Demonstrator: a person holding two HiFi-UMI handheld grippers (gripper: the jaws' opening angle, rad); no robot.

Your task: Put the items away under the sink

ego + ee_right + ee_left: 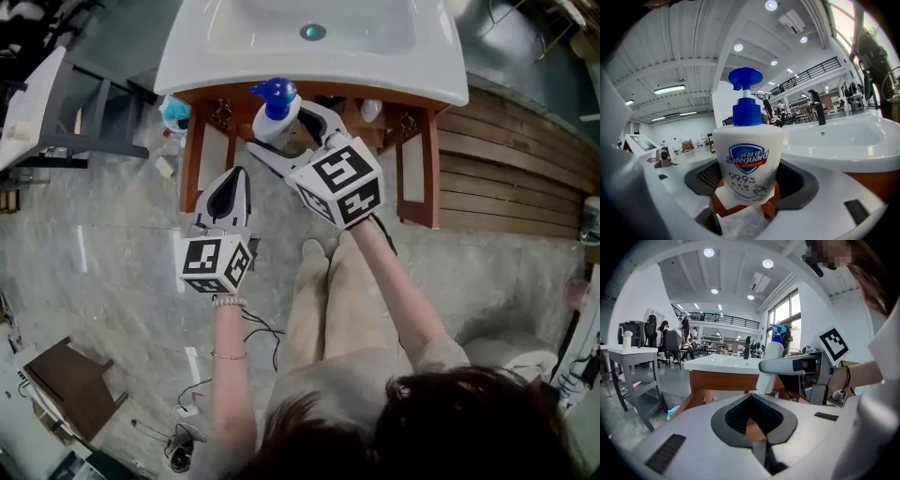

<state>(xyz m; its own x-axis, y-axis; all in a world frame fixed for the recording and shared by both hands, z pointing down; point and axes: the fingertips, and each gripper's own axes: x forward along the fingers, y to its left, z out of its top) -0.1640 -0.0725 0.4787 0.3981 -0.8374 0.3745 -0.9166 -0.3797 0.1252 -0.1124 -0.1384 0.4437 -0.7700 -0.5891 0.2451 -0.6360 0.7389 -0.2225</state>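
The right claw (pixel 746 199) is clamped on the white plastic soap bottle with a blue pump head (pixel 747 157). It holds the bottle upright just in front of the open brown wooden frame (pixel 193 155) beneath the white ceramic basin (pixel 185 67). The left claw (pixel 752 422) hangs beside it, jaws together and empty. I judge the task unfinished, since the bottle has yet to be set inside and released.

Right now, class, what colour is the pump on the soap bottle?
Blue pump on a white soap bottle; clearest in the right gripper view.
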